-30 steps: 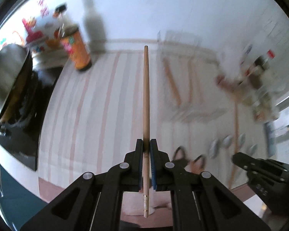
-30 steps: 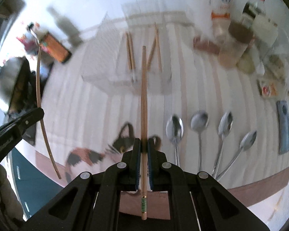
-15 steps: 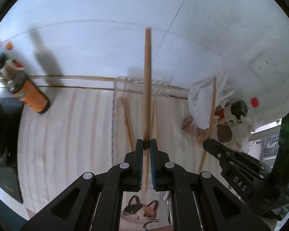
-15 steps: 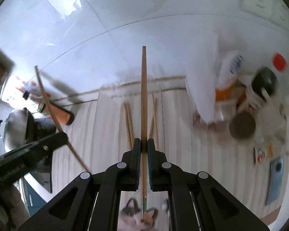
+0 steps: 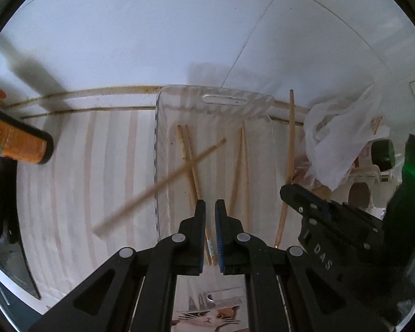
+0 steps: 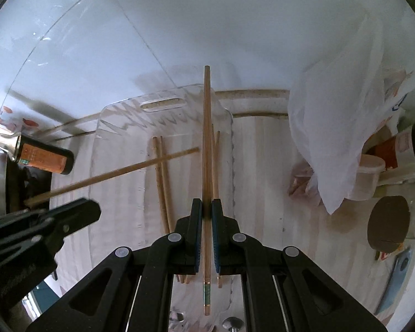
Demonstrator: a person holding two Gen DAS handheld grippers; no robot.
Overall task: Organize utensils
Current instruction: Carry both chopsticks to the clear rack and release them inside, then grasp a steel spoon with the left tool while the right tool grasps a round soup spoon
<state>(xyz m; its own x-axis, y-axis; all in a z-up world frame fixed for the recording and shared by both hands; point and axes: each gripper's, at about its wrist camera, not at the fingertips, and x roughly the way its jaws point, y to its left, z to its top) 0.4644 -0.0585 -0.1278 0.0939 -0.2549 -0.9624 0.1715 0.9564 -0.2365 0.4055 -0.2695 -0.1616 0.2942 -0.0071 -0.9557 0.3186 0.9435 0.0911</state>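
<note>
Tabletop (image 5: 69, 166): striped cloth cover
Middle: clear tray (image 5: 163, 138)
Left: orange bottle (image 5: 19, 146)
Right: white plastic bag (image 6: 332, 127), spoons (image 6: 229, 322)

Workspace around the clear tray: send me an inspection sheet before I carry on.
Surface: striped cloth under everything.
Job's things: clear tray holds two chopstick pairs; a blurred loose chopstick slants across its left wall.
Clutter: orange-labelled bottle to the left; white plastic bag and containers to the right.
Tools: left tool shut, empty; right tool shut on a held chopstick pointing over the tray.
Cables: nothing seen.
Surroundings: white tiled wall behind.
</note>
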